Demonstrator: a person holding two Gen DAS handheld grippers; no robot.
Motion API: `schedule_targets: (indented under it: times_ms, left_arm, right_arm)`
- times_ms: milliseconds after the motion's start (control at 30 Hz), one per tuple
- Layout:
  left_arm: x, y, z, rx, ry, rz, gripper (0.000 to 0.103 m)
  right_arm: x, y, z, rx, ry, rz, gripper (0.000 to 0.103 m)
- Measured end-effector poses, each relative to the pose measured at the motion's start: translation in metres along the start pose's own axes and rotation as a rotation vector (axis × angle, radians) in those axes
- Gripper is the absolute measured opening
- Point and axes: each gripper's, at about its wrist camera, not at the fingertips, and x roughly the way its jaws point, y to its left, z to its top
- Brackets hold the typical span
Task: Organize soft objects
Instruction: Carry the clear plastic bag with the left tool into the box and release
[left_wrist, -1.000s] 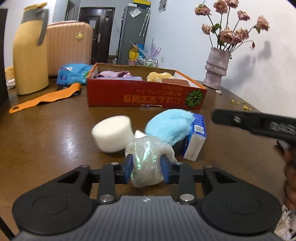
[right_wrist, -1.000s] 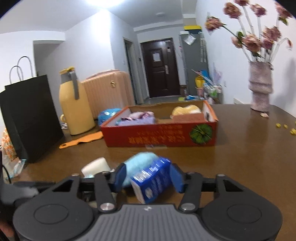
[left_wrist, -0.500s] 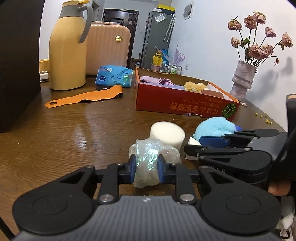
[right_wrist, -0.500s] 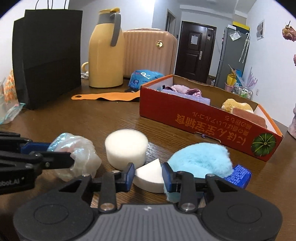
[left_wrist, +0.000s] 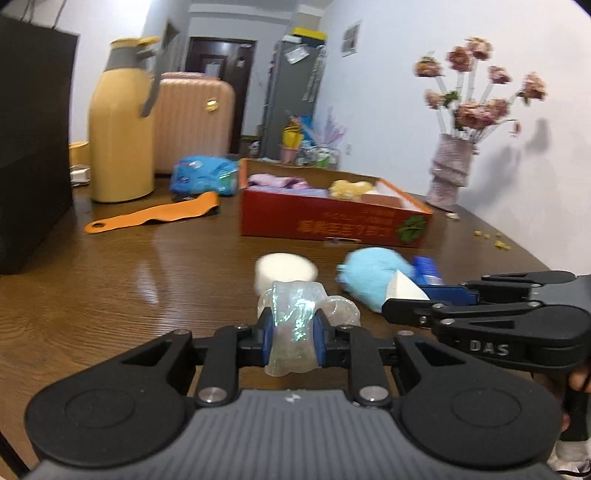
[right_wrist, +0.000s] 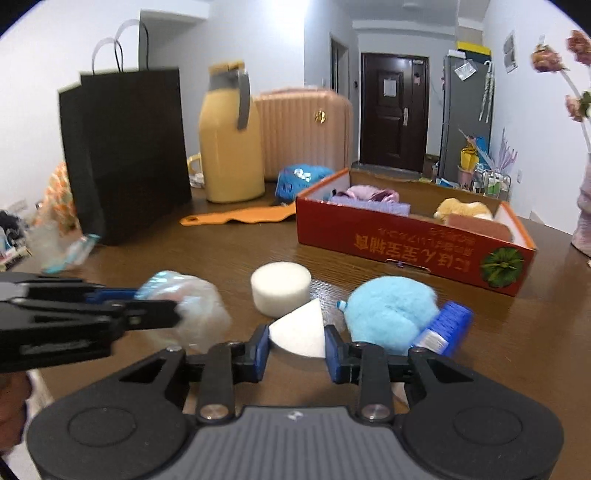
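Already the red cardboard box (right_wrist: 413, 254), far right on the brown tabletop (left_wrist: 110, 295), holds a purple cloth, a yellow plush and a pink block, so the sorting looks partly done. Three soft things lie loose on the near side of it: a blue fluffy ball (right_wrist: 391, 310) touching a blue tissue pack (right_wrist: 443, 326), and a round white sponge (right_wrist: 280, 286) to their left. Two more are in hand. The left claw (left_wrist: 293, 330) is clamped on a crumpled iridescent plastic wad (left_wrist: 295, 321). The right claw (right_wrist: 297, 341) has just been closing, and its blue pads now pinch a white wedge sponge (right_wrist: 301, 326). Both presumably go into the box next. The box's near wall stands upright and must be cleared from above. Open tabletop lies to the left; the black bag (right_wrist: 125, 147), yellow jug (right_wrist: 229, 140) and orange strap (right_wrist: 240, 214) stand well apart from the route.
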Motion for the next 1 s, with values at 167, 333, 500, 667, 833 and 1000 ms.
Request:
schedule_targets:
  times_ms: [167,333,500,667,833,1000]
  left_arm:
    - [-0.008,-0.031,-0.004,0.036,-0.008,-0.081,0.022]
    - [-0.002,-0.045,0.014,0.058,-0.027,-0.128,0.022]
    - [0.028,-0.044,0.078,0.108,-0.062,-0.174,0.022]
    - [0.12,-0.037,0.181,0.13,-0.052,-0.165,0.022]
    - [0.255,-0.026,0.246,0.112,0.08,-0.1,0.022]
    - [0.363,-0.01,0.26,0.073,0.219,-0.052,0.022]
  right_arm:
    - [-0.044,-0.015,-0.011,0.053,-0.049,-0.045,0.031]
    - [-0.057,-0.036,-0.012,0.089,-0.08,-0.08,0.031]
    - [-0.046,-0.067,0.019,0.069,-0.124,-0.085,0.032]
    - [0.008,-0.115,0.102,0.005,-0.115,-0.058,0.032]
    - [0.112,-0.158,0.177,-0.046,0.005,-0.047,0.032]
    - [0.228,-0.19,0.214,-0.068,0.16,-0.082,0.032]
